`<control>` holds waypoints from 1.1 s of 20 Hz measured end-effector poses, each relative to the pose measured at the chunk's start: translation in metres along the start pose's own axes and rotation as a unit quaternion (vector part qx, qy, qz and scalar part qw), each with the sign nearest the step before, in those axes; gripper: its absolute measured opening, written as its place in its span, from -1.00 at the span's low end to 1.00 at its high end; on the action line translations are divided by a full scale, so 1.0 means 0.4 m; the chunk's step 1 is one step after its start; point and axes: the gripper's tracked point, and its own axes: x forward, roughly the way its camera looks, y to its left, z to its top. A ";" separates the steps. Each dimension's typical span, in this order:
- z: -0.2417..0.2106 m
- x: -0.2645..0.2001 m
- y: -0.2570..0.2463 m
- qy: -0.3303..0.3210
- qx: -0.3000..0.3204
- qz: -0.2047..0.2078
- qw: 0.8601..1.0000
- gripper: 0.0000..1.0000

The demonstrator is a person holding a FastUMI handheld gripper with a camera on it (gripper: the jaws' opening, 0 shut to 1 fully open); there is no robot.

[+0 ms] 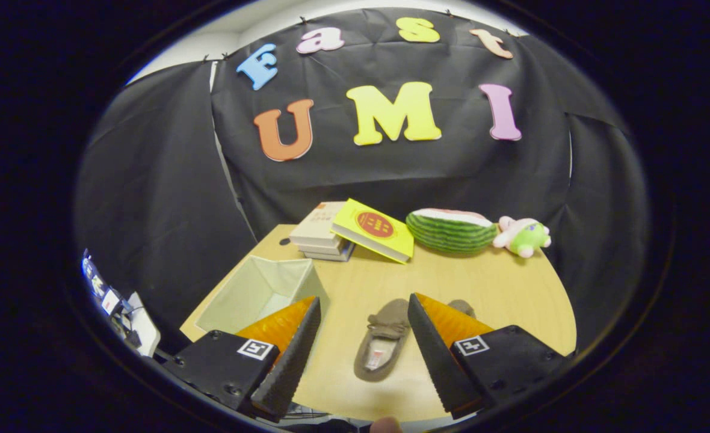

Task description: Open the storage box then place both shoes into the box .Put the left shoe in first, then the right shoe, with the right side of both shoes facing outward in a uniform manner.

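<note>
The gripper [364,304] hangs above the table [499,288] with its fingers spread wide, holding nothing. One brown shoe [382,347] lies between them; a second shoe [462,307] peeks out behind the right finger (mostly hidden). The open storage box [259,291] sits beyond the left finger, near stacked books [322,237].

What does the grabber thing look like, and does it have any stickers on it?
The gripper has two long wedge-shaped fingers with ridged, saw-toothed inner faces. Each finger grows from a chunky black block with screws in it. On top of each block sits a small square black-and-white marker, like a tiny maze sticker. No cables show on it.
</note>
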 end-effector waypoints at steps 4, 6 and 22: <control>-0.130 0.097 -0.076 0.059 0.001 -0.010 0.998 0.88; -0.199 0.162 -0.102 0.097 0.016 -0.009 0.995 0.88; -0.462 0.350 -0.131 0.312 0.152 -0.007 0.938 -0.20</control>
